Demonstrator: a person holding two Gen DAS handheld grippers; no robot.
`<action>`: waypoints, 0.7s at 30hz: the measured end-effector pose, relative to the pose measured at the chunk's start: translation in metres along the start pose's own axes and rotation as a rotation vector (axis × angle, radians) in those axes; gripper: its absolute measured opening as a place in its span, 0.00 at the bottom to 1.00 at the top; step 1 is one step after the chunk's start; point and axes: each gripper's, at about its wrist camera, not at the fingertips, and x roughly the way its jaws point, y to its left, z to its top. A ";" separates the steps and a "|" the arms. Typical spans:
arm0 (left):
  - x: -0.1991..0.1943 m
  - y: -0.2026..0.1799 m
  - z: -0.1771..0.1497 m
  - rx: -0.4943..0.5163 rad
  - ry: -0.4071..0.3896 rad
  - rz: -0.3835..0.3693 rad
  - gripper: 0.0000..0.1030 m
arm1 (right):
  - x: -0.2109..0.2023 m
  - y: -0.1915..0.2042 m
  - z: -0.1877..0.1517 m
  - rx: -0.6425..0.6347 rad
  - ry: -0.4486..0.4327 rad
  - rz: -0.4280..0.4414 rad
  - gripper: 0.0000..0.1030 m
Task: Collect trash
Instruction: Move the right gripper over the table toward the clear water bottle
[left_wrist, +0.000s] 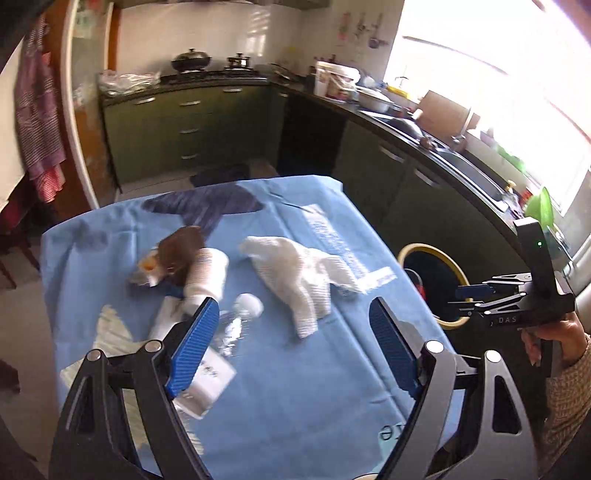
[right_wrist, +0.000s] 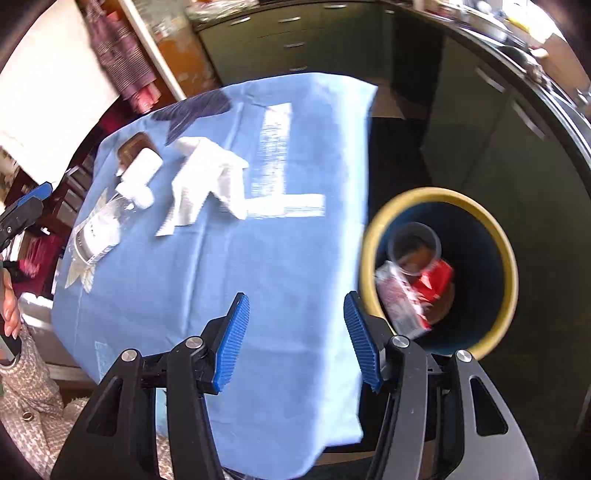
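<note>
On the blue tablecloth (left_wrist: 288, 387) lie a crumpled white tissue (left_wrist: 303, 273), a clear plastic bottle (left_wrist: 218, 354) with a white cap, a white paper cup (left_wrist: 207, 273) and a brown wrapper (left_wrist: 184, 247). My left gripper (left_wrist: 291, 350) is open above the cloth, near the bottle. My right gripper (right_wrist: 295, 336) is open and empty over the table's right edge; it also shows in the left wrist view (left_wrist: 476, 299). The yellow-rimmed bin (right_wrist: 439, 269) stands beside the table and holds a clear cup (right_wrist: 413, 247), a red carton (right_wrist: 436, 277) and a packet. The tissue (right_wrist: 207, 184) and bottle (right_wrist: 99, 229) also show in the right wrist view.
Dark green kitchen cabinets (left_wrist: 184, 125) and a black counter with pots, a bucket and a sink (left_wrist: 472, 170) run behind and to the right. Striped cloths (left_wrist: 37, 110) hang at the left. The bin (left_wrist: 436, 284) stands between table and cabinets.
</note>
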 end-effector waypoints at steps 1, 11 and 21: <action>-0.006 0.015 0.000 -0.020 -0.009 0.027 0.78 | 0.009 0.018 0.009 -0.023 0.017 0.026 0.52; -0.049 0.092 -0.031 -0.105 -0.069 0.180 0.79 | 0.082 0.160 0.075 0.015 0.237 0.153 0.54; -0.072 0.113 -0.050 -0.109 -0.091 0.165 0.80 | 0.086 0.275 0.080 -0.590 0.207 -0.015 0.59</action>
